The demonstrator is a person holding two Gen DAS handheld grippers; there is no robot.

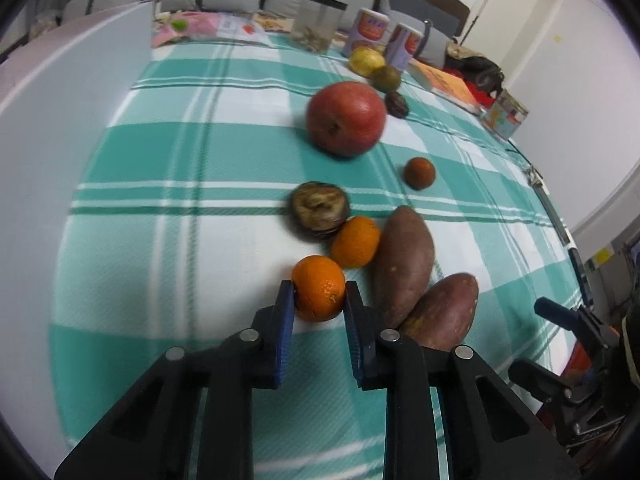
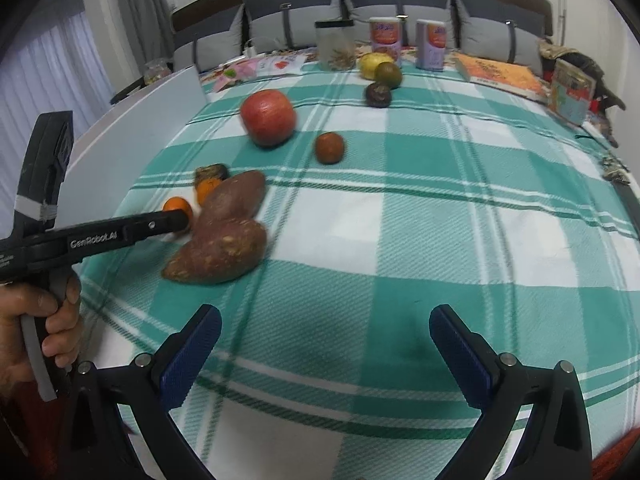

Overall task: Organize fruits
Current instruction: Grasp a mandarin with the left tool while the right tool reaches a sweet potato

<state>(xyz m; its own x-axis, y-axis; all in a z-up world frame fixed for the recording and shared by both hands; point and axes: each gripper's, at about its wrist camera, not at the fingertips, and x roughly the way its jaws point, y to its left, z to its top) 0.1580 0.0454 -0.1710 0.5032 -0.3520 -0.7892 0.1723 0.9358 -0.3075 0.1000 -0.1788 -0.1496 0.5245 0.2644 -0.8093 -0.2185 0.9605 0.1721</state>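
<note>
Orange mandarin (image 1: 319, 288) in left gripper (image 1: 319, 300)

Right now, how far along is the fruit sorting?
Early. In hand: the left tongs grip a mandarin beside two sweet potatoes. The right tongs hang open, holding nothing. Left: the second mandarin, the apple and the far fruits lie scattered on the cloth.

the left gripper (image 1: 320, 300) clamps a tangerine (image 1: 319, 288) on the checked cloth (image 1: 160, 152). a second tangerine (image 1: 355, 241) lies just beyond it, two sweet potatoes (image 1: 404, 264) just to its right.
</note>
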